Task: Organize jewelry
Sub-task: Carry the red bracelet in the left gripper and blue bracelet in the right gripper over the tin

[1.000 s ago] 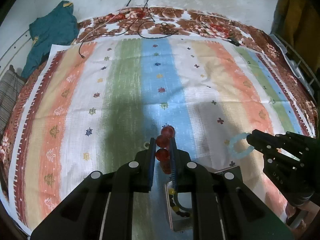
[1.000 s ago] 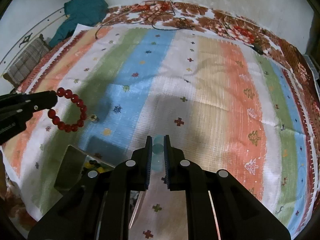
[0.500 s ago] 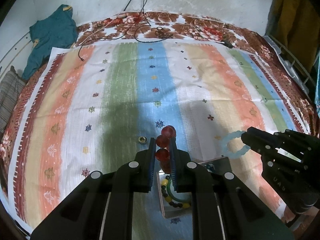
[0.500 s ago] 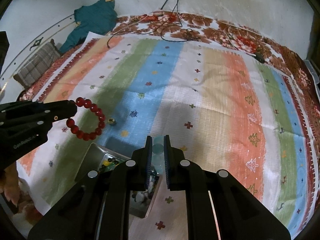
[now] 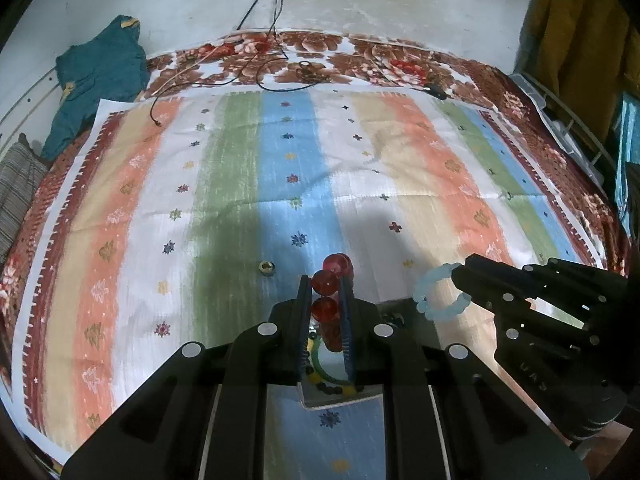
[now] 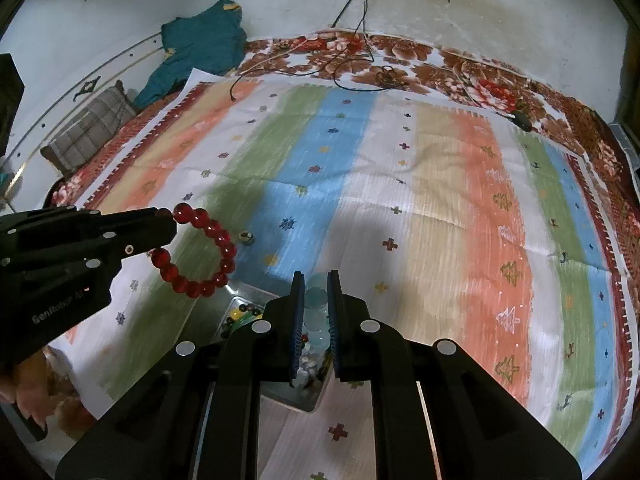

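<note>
My left gripper (image 5: 326, 280) is shut on a red bead bracelet (image 5: 325, 307), held above the striped cloth; in the right wrist view that red bracelet (image 6: 208, 254) hangs from the left gripper (image 6: 170, 222) as a full ring. My right gripper (image 6: 316, 280) is shut on a pale blue bead bracelet (image 6: 316, 312); in the left wrist view the pale blue bracelet (image 5: 438, 294) hangs at the tip of the right gripper (image 5: 460, 276). Below both sits a shiny metal tray (image 5: 316, 398) with several bead bracelets inside; the tray (image 6: 284, 394) lies partly hidden behind the fingers.
A small ring (image 5: 266, 267) lies on the striped cloth (image 5: 240, 200) just left of the red beads. A teal garment (image 5: 96, 80) and cables (image 5: 256, 72) lie at the far edge. A yellow cloth (image 5: 576, 40) hangs at the right.
Both grippers have risen and drawn back with their bracelets still held. The metal tray has come further into view beneath them, and the two grippers keep the same distance apart.
</note>
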Demonstrator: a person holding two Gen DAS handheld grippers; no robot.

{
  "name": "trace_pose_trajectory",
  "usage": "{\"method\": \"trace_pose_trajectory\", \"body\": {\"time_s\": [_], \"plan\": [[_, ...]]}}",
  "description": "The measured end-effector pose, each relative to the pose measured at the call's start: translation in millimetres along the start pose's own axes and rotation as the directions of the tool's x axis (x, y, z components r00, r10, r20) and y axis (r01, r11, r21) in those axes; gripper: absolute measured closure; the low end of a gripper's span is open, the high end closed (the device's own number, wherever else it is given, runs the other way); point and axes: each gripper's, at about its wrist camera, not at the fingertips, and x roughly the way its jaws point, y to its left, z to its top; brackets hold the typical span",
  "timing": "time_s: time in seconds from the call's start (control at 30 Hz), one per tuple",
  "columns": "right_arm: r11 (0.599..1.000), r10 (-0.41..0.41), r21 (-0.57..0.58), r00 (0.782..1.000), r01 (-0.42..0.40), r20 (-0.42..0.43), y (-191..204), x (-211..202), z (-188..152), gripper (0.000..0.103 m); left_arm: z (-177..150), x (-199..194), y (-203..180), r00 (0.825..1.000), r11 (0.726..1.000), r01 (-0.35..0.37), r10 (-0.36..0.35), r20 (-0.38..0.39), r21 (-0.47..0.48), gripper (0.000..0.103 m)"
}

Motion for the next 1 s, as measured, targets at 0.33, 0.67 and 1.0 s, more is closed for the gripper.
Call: {"method": "trace_pose_trajectory", "body": {"time_s": [0.33,0.67,1.0], "plan": [[1.0,0.015,-0.002,1.0,-0.015,0.004,9,-13,-14,0.09,-14,-10,-10,1.0,1.0,0.006,-0.006,0.006,0.01,0.09],[1.0,0.019,0.002,1.0,-0.019,-0.004,14,-17,-23,0.091,-27,-17,-14,1.0,1.0,0.007,-0.007,0.006,0.005,0.09],[1.0,-0.016,0.009,1.0,0.016,-0.024,12,-13,-29,0.068,-29,-18,-12,1.0,1.0,-0.012,0.012,-0.001,-0.026,0.083]]}}
